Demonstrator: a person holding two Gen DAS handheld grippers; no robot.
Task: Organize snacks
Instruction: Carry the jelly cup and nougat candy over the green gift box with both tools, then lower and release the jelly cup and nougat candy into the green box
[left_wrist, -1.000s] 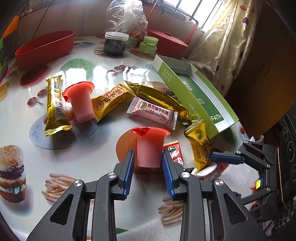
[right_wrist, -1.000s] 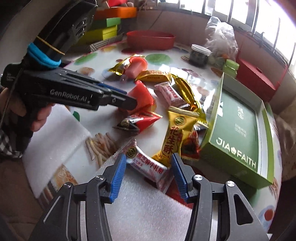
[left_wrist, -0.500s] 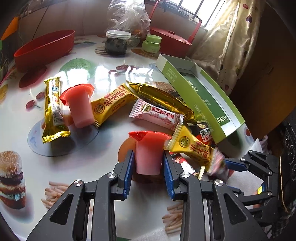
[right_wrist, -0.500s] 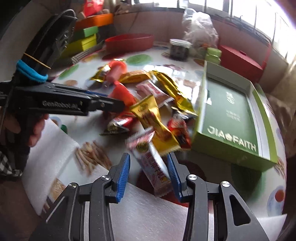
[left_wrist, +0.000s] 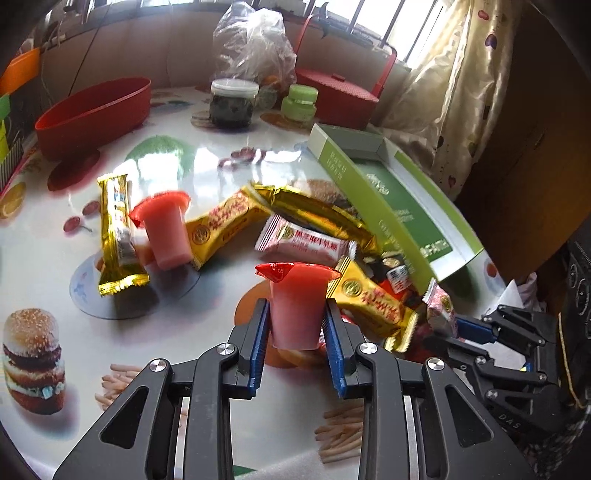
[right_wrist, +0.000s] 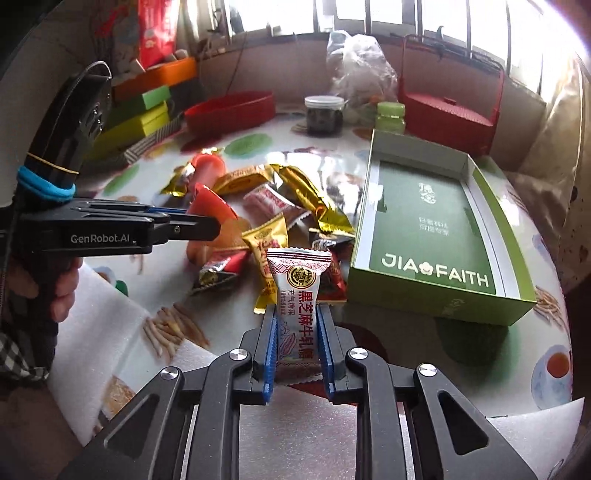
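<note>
My left gripper (left_wrist: 295, 325) is shut on a pink jelly cup (left_wrist: 295, 302) with a red lid, held upright just above the table. My right gripper (right_wrist: 297, 325) is shut on a white and pink nougat candy packet (right_wrist: 297, 291), lifted off the table. The open green box (right_wrist: 424, 229) lies to the right of the snack pile and is empty inside. A second jelly cup (left_wrist: 164, 229), gold wrappers (left_wrist: 118, 236) and another pink packet (left_wrist: 306, 245) lie scattered on the table.
A red oval bowl (left_wrist: 92, 110) stands at the back left. A dark jar (left_wrist: 232, 103), a green jar (left_wrist: 299, 103), a plastic bag (left_wrist: 255, 48) and a red basket (left_wrist: 336, 96) stand at the back. White foam sheet (right_wrist: 295, 435) lies at the near edge.
My left gripper closed on the jelly cup and raised it slightly. My right gripper closed on the nougat packet and lifted it upright, away from the pile.
</note>
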